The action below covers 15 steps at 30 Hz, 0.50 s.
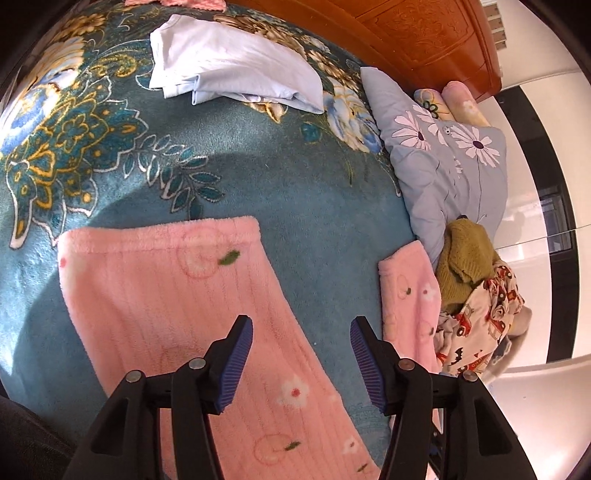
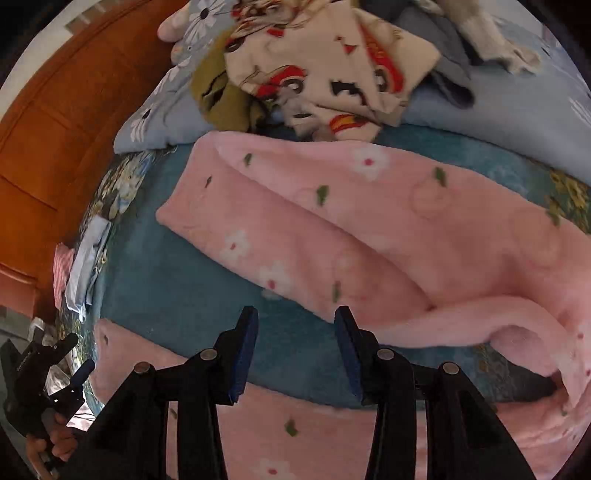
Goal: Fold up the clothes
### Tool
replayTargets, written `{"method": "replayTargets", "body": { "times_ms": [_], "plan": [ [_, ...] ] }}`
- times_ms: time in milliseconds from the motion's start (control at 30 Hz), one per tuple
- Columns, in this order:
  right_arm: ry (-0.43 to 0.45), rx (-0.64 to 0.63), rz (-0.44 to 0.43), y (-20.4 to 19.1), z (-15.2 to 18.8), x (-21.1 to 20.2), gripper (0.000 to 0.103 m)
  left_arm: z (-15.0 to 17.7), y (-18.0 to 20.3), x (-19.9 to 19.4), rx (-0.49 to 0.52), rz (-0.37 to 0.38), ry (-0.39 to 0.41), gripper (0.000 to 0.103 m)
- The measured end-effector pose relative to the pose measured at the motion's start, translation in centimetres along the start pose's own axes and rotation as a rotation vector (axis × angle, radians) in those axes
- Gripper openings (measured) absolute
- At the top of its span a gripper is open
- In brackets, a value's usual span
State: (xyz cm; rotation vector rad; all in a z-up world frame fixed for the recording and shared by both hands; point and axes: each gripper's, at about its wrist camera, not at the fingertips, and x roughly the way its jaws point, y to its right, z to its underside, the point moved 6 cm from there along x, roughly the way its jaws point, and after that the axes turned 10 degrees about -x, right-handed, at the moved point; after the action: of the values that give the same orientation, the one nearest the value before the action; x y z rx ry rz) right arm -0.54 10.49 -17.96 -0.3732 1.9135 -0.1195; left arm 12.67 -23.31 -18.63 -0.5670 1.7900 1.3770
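Pink fleece trousers with a flower print lie spread on the teal floral blanket (image 1: 258,166). One leg (image 1: 166,295) runs under my left gripper (image 1: 301,325), and the other leg (image 1: 410,295) lies to its right. The left gripper hovers open over the inner edge of the near leg, with nothing between its fingers. In the right wrist view one leg (image 2: 369,240) stretches across the middle and the other (image 2: 295,424) lies under the gripper. My right gripper (image 2: 295,317) is open above the blanket strip between the legs. The left gripper (image 2: 48,380) shows at lower left, held by a hand (image 2: 55,443).
A folded pale blue garment (image 1: 229,62) lies at the far side of the bed. A flowered grey pillow (image 1: 443,166), an olive sweater (image 1: 465,258) and a car-print garment (image 1: 480,325) pile up at the right edge. A wooden headboard (image 1: 424,33) stands behind.
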Motion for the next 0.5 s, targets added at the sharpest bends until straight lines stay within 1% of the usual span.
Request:
{"method": "replayTargets", "body": {
  "times_ms": [67,133,200,333,433,500],
  "plan": [
    [-0.012,-0.116,0.021,-4.0,-2.4,2.1,0.044,-0.5,0.1,-0.1,0.011,-0.026,0.043,0.059],
    [-0.006,-0.213,0.044,-7.3,-4.4,3.7,0.044,-1.4,-0.4,-0.7,0.009,-0.085,0.129,0.059],
    [-0.001,-0.285,0.076,-9.8,-6.3,5.2,0.044,-2.2,-1.0,-1.0,-0.025,-0.079,0.167,0.059],
    [-0.034,-0.371,0.121,-13.5,-8.8,8.6,0.044,-3.1,-2.3,-0.1,-0.098,-0.088,0.161,0.06],
    [-0.09,-0.447,0.151,-15.4,-9.7,11.2,0.044,-3.2,-2.6,1.1,-0.096,-0.154,0.159,0.06],
    [-0.143,-0.493,0.17,-16.1,-10.1,13.1,0.045,-3.2,-2.7,1.7,-0.099,-0.163,0.16,0.06]
  ]
}}
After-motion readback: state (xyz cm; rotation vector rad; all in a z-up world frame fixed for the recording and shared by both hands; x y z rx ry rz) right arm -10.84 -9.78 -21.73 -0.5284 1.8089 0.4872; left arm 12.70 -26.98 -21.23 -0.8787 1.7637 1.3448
